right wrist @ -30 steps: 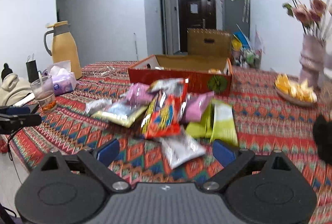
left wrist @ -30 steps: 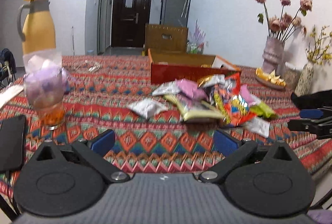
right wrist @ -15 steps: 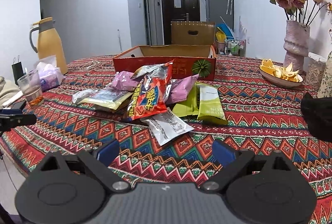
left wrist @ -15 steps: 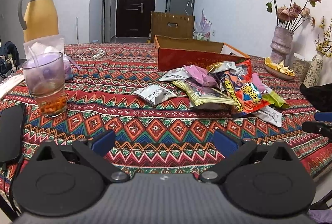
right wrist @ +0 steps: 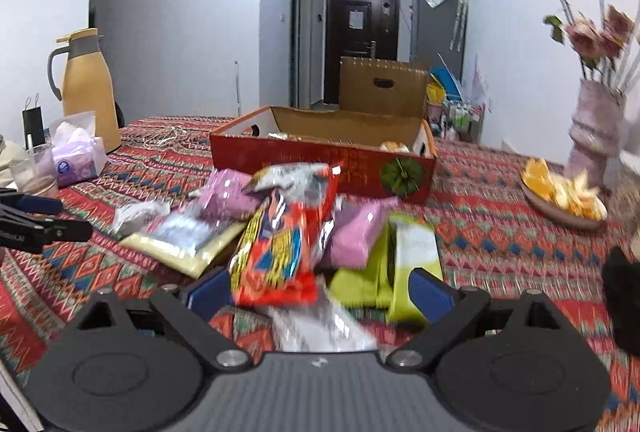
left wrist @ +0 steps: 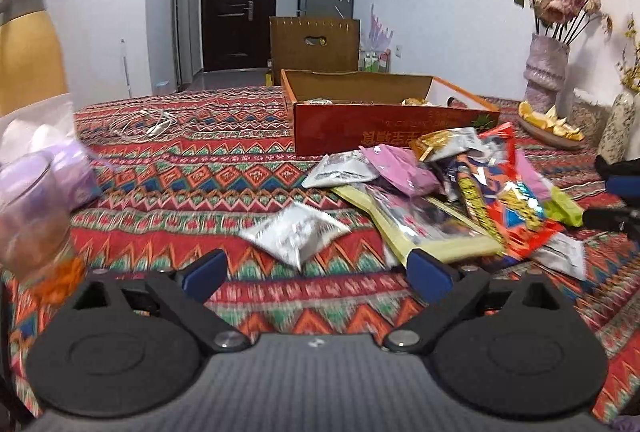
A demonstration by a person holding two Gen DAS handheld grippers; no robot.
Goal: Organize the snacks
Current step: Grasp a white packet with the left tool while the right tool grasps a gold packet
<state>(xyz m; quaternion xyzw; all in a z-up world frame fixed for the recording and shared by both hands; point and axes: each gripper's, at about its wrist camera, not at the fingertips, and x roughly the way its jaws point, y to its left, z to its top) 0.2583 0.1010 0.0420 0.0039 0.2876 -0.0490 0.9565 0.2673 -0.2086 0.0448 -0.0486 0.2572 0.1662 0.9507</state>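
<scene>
A heap of snack packets lies on the patterned tablecloth in front of an open red cardboard box [left wrist: 384, 128] [right wrist: 320, 160]. My left gripper [left wrist: 316, 274] is low over the cloth and its jaws are closing. A small silver packet [left wrist: 296, 232] lies just ahead of them, and neither pad touches it. My right gripper [right wrist: 320, 292] stands open at the heap. The lower end of a red snack bag [right wrist: 280, 244] and a silver packet [right wrist: 316, 328] lie between its fingers. Green packets [right wrist: 412, 256] and a pink packet [right wrist: 356, 236] lie beside them.
A yellow thermos [right wrist: 88, 88], a tissue pack [right wrist: 76, 156] and a glass cup [left wrist: 32, 228] stand at the left. A white cable [left wrist: 144, 122] lies behind them. A vase of flowers [left wrist: 546, 72] and a plate of orange pieces [right wrist: 560, 192] stand at the right.
Both grippers have moved forward and lower toward the heap. The silver packet now lies close before the left fingers. The red bag's end has come between the right fingers.
</scene>
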